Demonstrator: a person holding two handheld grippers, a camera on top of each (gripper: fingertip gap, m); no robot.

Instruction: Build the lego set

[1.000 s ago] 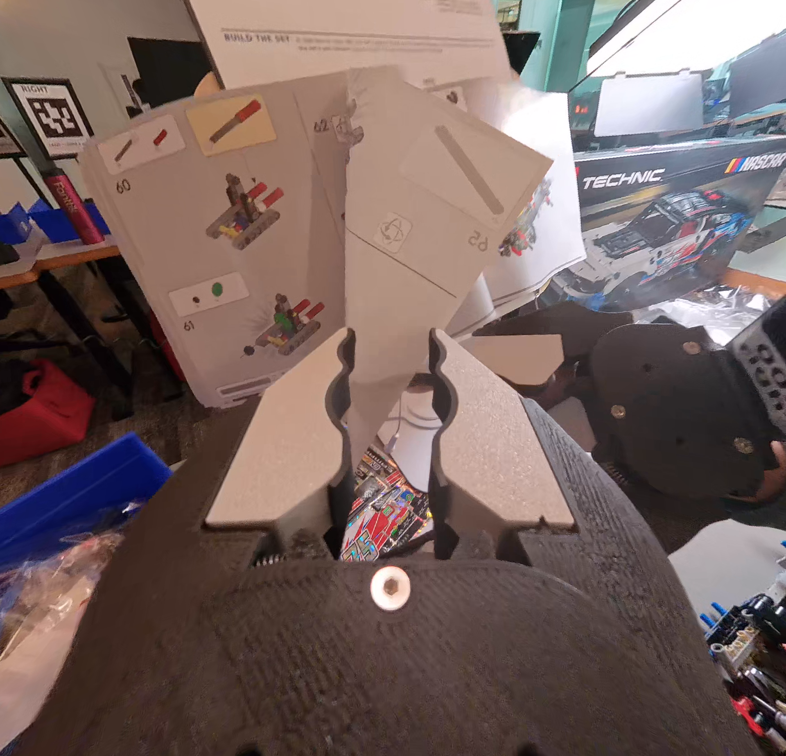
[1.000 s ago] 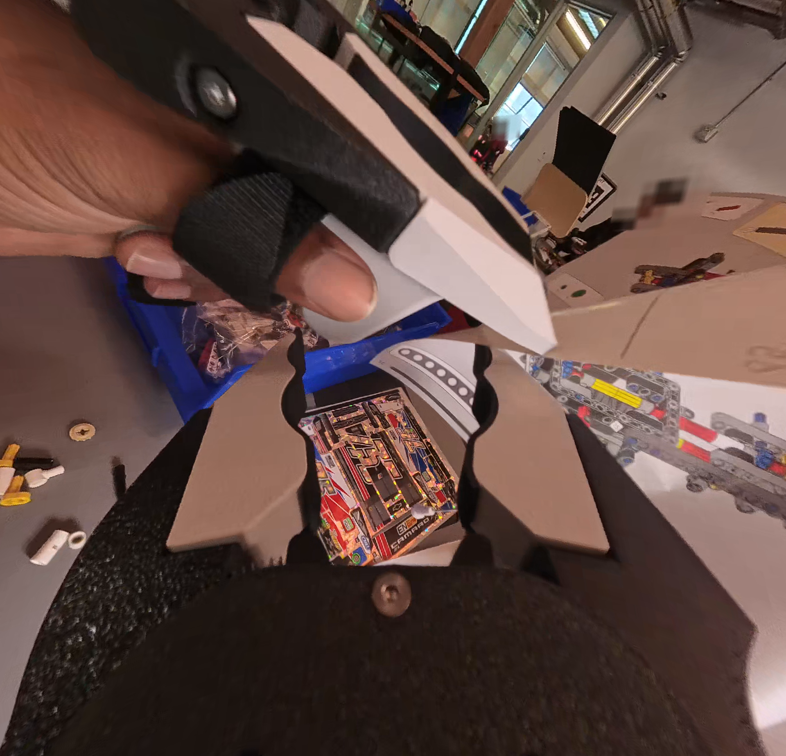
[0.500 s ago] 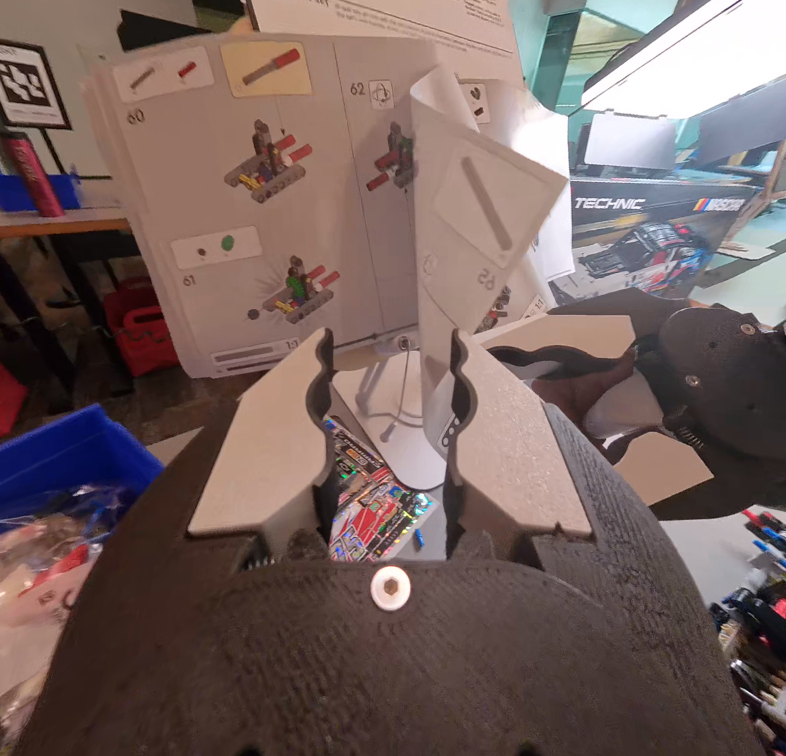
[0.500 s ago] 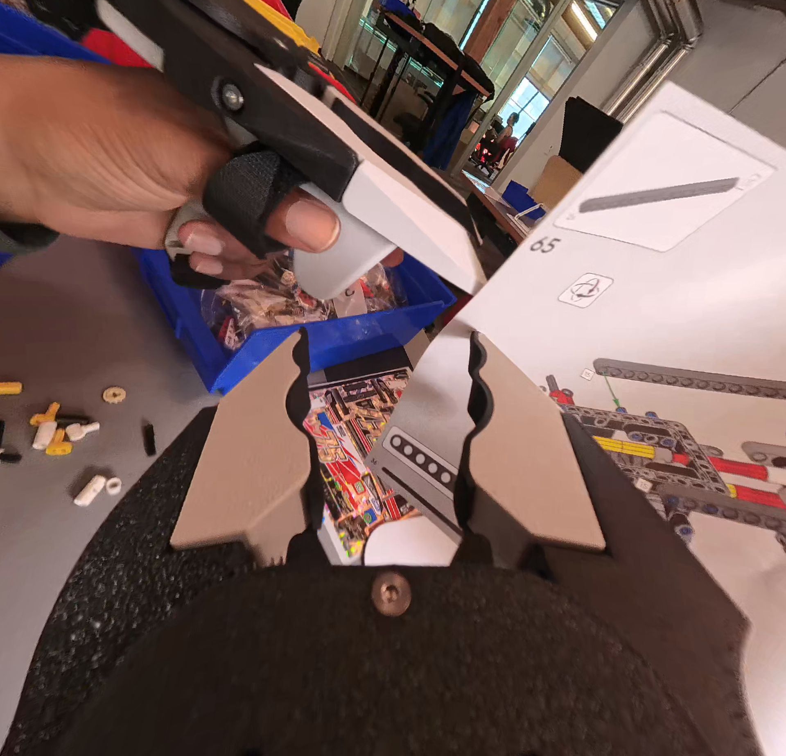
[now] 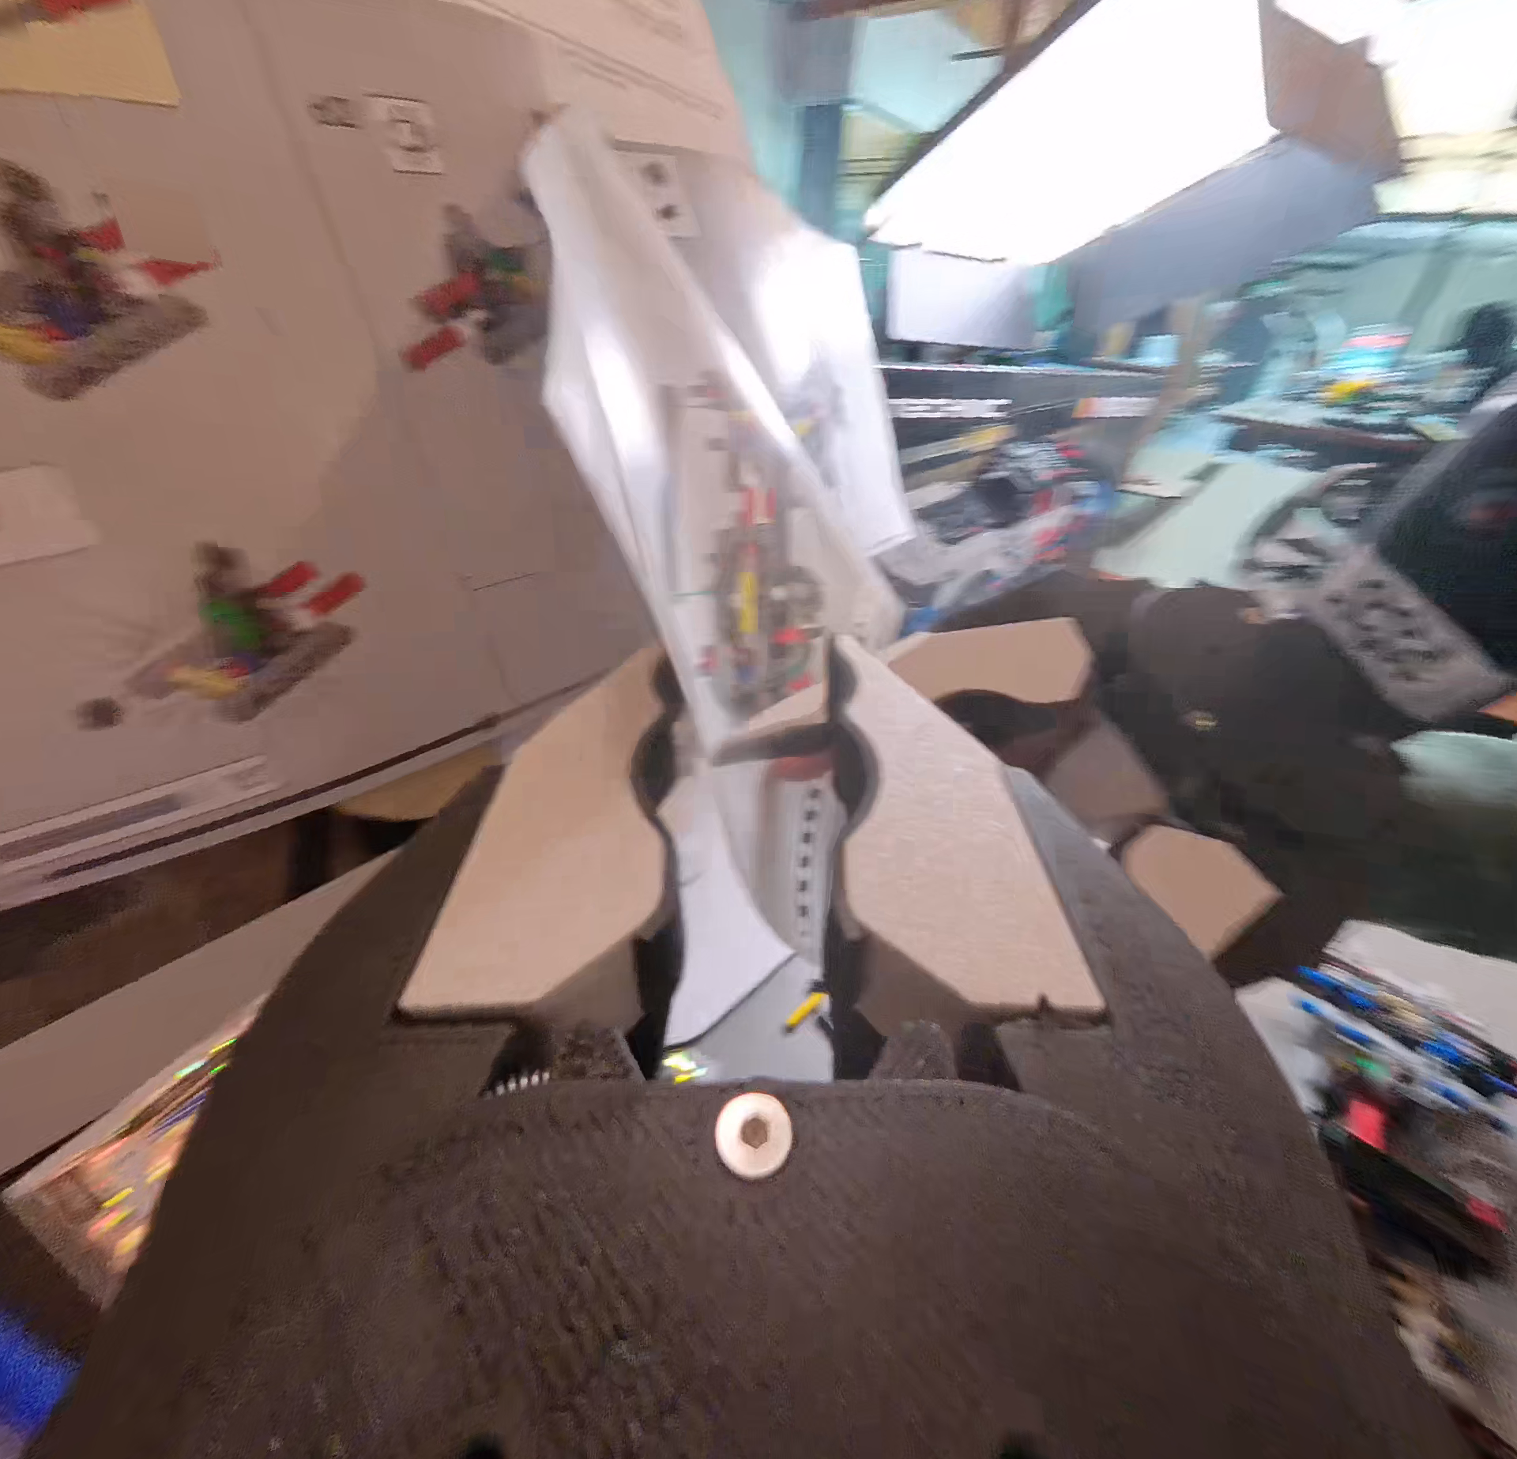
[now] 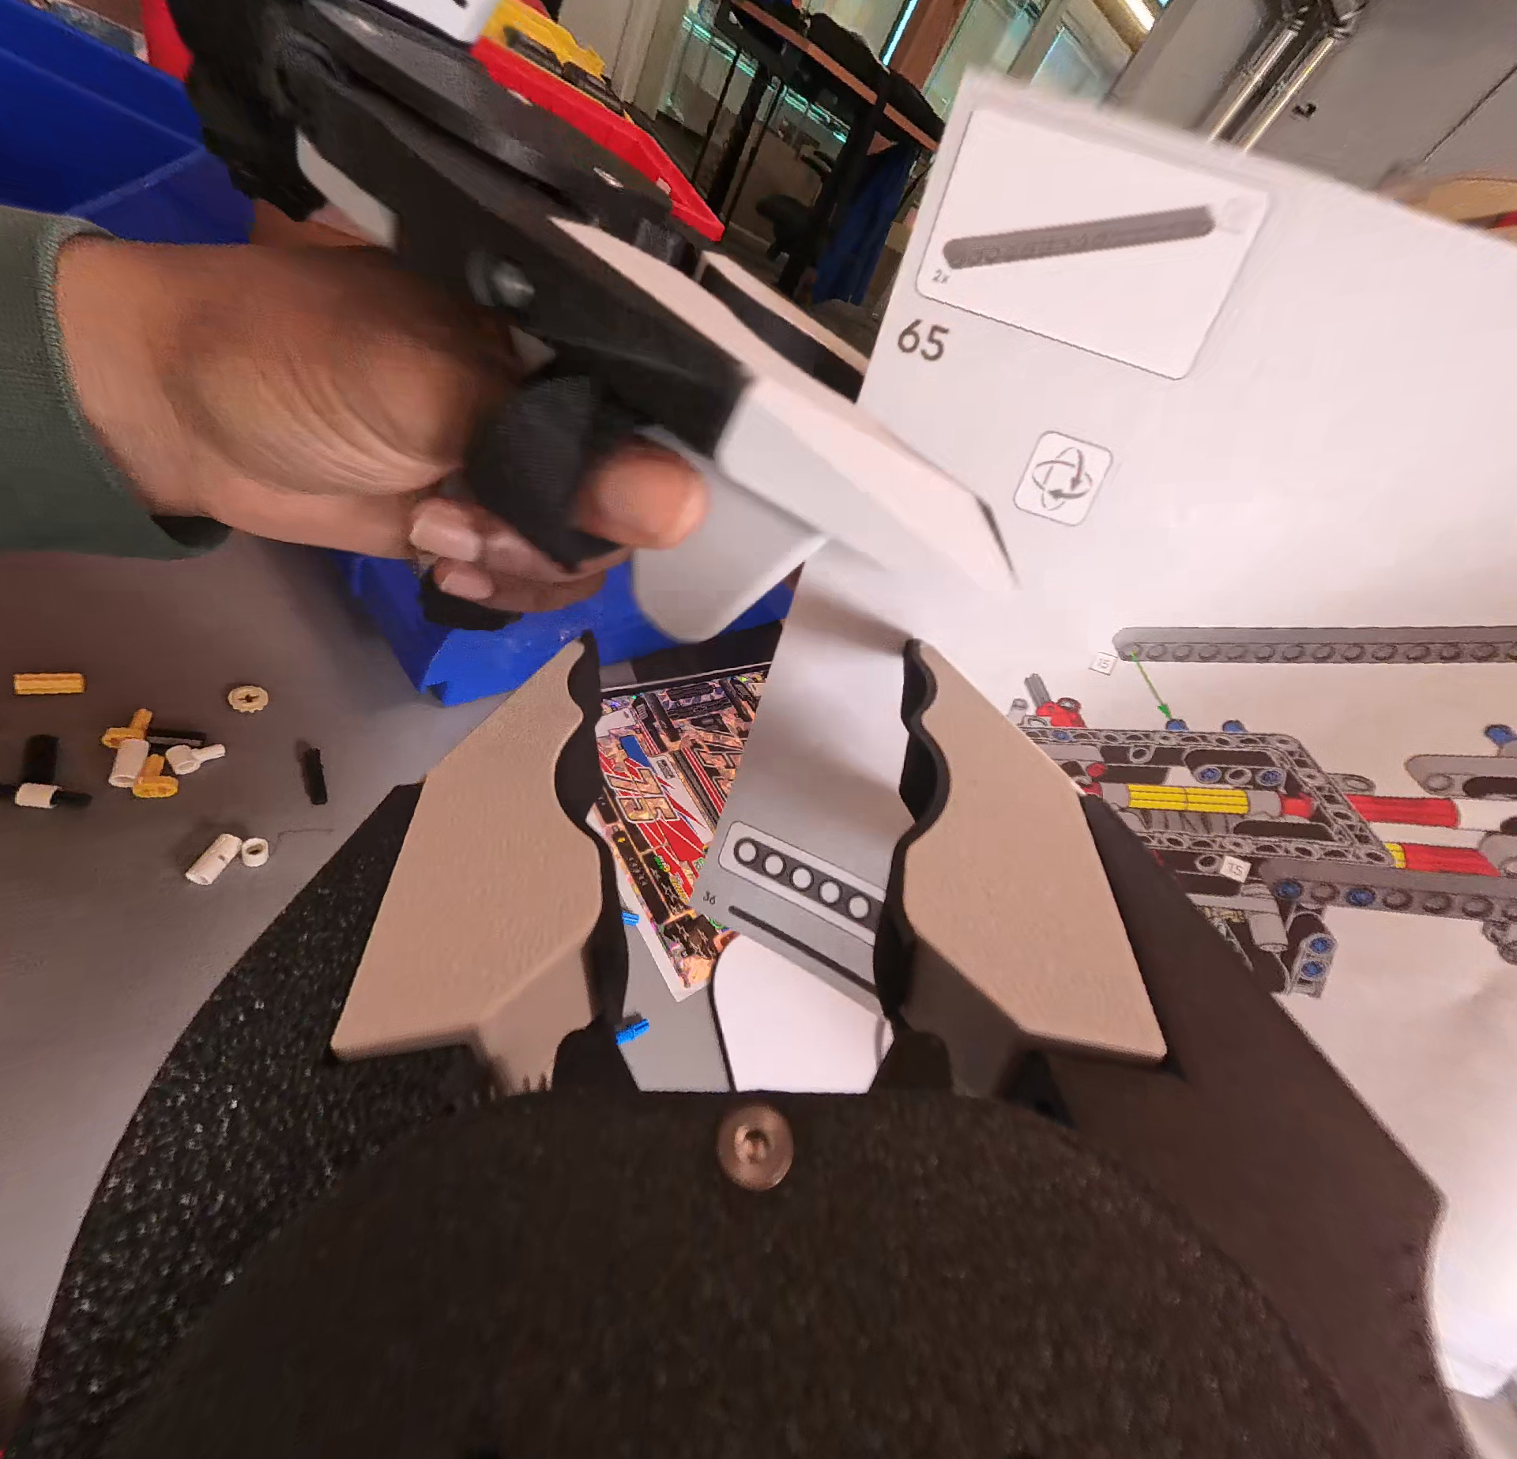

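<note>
The instruction booklet (image 5: pixel 271 401) stands open on a stand. One loose page (image 5: pixel 657 401) curls out from it, and the right wrist view (image 6: pixel 1149 516) shows its printed side. My left gripper (image 5: pixel 751 656) is partly open with this page running between its fingers. In the right wrist view its tip (image 6: pixel 944 533) rests on the page's left edge. My right gripper (image 6: pixel 747 680) is open, with the page's lower corner between its fingers. Its fingers (image 5: pixel 993 664) show beside the page in the left wrist view. The left wrist view is blurred.
A shiny sticker sheet (image 6: pixel 657 804) and the stand's white base (image 6: pixel 788 1025) lie on the grey table under my right gripper. Several loose small pieces (image 6: pixel 148 754) lie at the left. A blue bin (image 6: pixel 525 648) stands behind. A part-built model (image 5: pixel 1395 1075) sits at the right.
My left gripper has moved in closer to the booklet and its fingers have narrowed around the loose page. The page has swung further over. The left wrist view has gone blurry.
</note>
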